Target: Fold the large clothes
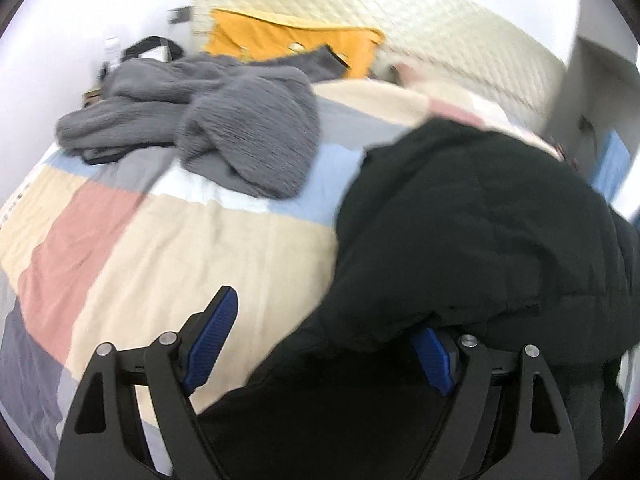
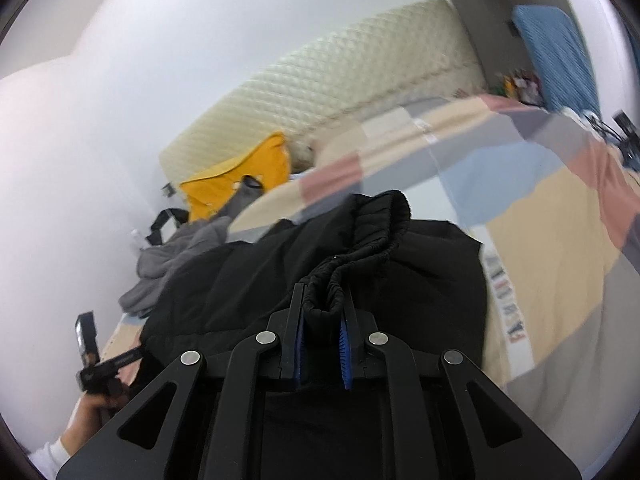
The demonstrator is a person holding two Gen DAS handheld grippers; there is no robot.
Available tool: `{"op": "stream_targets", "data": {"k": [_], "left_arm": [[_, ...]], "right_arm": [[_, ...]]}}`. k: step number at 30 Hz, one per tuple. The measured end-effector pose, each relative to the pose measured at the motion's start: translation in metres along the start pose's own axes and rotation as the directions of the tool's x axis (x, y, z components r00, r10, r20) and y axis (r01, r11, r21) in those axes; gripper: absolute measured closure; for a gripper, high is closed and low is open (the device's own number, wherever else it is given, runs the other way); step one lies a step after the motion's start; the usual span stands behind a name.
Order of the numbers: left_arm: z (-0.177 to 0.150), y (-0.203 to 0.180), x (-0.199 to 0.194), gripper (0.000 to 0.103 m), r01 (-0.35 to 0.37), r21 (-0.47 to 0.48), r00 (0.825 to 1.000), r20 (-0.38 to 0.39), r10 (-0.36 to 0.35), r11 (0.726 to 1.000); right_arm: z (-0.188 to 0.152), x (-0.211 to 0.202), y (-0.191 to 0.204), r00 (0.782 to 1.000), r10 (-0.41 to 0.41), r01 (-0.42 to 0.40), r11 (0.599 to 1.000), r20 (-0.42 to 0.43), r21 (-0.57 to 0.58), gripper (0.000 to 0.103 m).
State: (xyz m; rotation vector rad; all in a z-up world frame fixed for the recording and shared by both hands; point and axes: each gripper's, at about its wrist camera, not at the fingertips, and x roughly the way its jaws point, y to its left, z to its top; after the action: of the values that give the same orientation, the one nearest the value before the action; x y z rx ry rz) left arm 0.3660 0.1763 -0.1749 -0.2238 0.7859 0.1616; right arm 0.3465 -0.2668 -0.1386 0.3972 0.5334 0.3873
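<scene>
A large black jacket [image 1: 472,224] lies bunched on the patchwork bedspread [image 1: 120,248], at the right of the left wrist view. My left gripper [image 1: 324,344] is open; its right finger sits under the jacket's edge and the left finger is over bare bedspread. In the right wrist view my right gripper [image 2: 322,320] is shut on the jacket's gathered elastic cuff [image 2: 360,248] and holds it up above the rest of the jacket [image 2: 248,280].
A grey fuzzy garment [image 1: 224,128] lies crumpled at the far left of the bed. A yellow garment [image 1: 288,44] leans against the cream quilted headboard [image 1: 440,32]. A blue object [image 2: 552,52] stands at the far right. The other gripper and hand show at lower left [image 2: 96,364].
</scene>
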Motion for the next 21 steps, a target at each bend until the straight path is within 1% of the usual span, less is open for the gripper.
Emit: {"op": "stream_targets", "data": {"k": [2,4,6,10,17,21], "left_arm": [[0.003,0.011,-0.003,0.019,-0.009,-0.045,1.0,0.021,0.01,0.999],[0.005,0.021,0.001,0.019,0.004,-0.085,1.0,0.008,-0.003,0.996],[0.006,0.024,0.006,0.019,0.014,-0.094,1.0,-0.011,-0.015,0.995],[0.004,0.016,0.01,0.019,-0.009,-0.032,1.0,-0.01,0.008,0.999],[-0.004,0.011,0.023,0.019,-0.025,0.003,0.998,-0.054,0.026,1.0],[-0.005,0.01,0.026,0.019,-0.027,0.018,0.997,-0.067,0.028,0.999]], "right_arm": [[-0.002,0.001,0.011,1.0,0.001,0.0,0.999,0.002,-0.044,0.092],[-0.007,0.007,0.015,0.999,-0.035,0.034,0.997,-0.015,-0.072,0.092],[-0.015,0.02,0.012,0.994,-0.097,0.092,0.992,-0.052,-0.086,0.092],[-0.032,0.047,-0.001,0.971,-0.207,0.194,0.975,-0.124,-0.108,0.092],[-0.051,0.074,-0.014,0.943,-0.283,0.256,0.953,-0.177,-0.164,0.09],[-0.057,0.083,-0.013,0.934,-0.311,0.277,0.942,-0.178,-0.192,0.089]]}}
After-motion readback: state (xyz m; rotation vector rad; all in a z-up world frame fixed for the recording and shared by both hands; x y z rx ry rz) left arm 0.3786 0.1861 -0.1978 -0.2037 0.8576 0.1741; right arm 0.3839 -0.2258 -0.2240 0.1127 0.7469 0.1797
